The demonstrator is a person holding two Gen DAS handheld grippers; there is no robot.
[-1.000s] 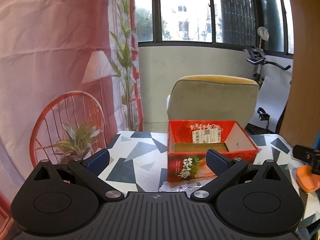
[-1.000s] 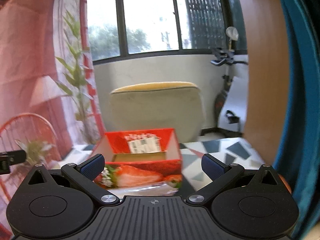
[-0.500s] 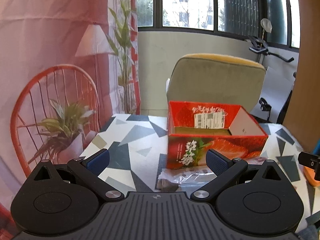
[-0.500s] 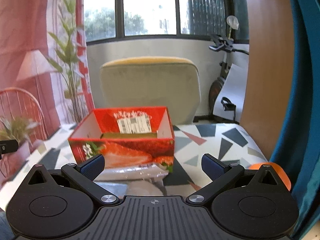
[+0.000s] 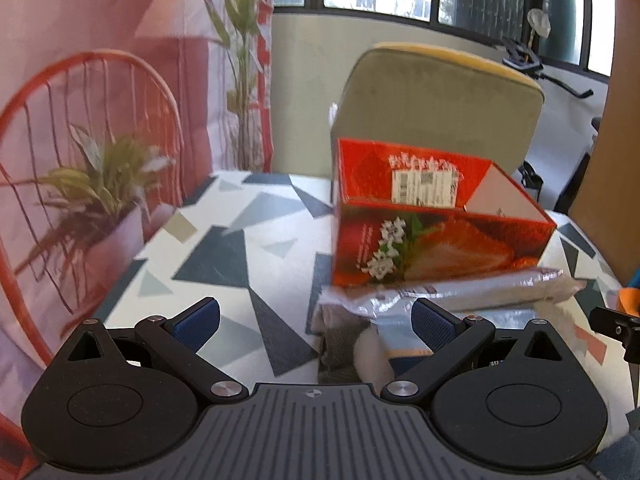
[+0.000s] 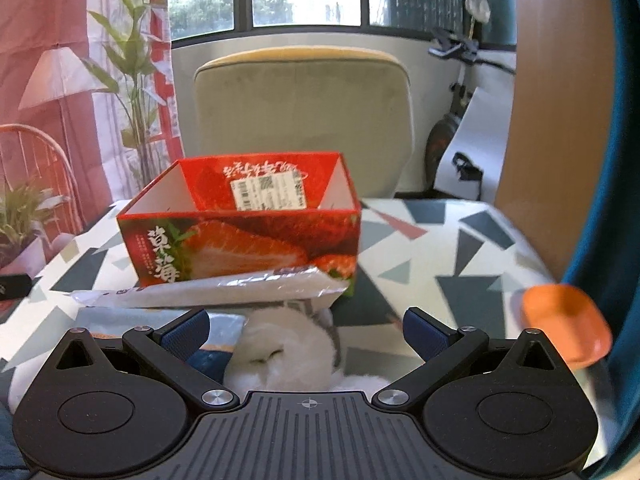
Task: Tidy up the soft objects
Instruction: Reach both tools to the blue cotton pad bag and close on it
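A red strawberry-print box (image 5: 436,236) (image 6: 244,240) stands open-topped on the patterned table, showing nothing inside from here. In front of it lie soft items: a clear plastic-wrapped pack (image 5: 460,290) (image 6: 200,292), a grey knitted piece (image 5: 340,344), and a white fluffy item (image 6: 280,352) (image 5: 370,354). My left gripper (image 5: 316,318) is open, above the table just left of the pile. Over the white fluffy item hovers my right gripper (image 6: 306,330), open too. Neither holds anything. The lower part of the pile is hidden behind the gripper bodies.
A padded beige chair (image 5: 436,96) (image 6: 304,112) stands behind the table (image 5: 240,240). An orange object (image 6: 568,332) lies at the table's right edge near a blue curtain. A printed backdrop with plant and chair (image 5: 80,140) hangs on the left. An exercise bike (image 6: 460,92) is at the back right.
Both grippers have tilted down and come closer to the table; the box looms larger and the soft pile in front of it has come into view. Both stay open.
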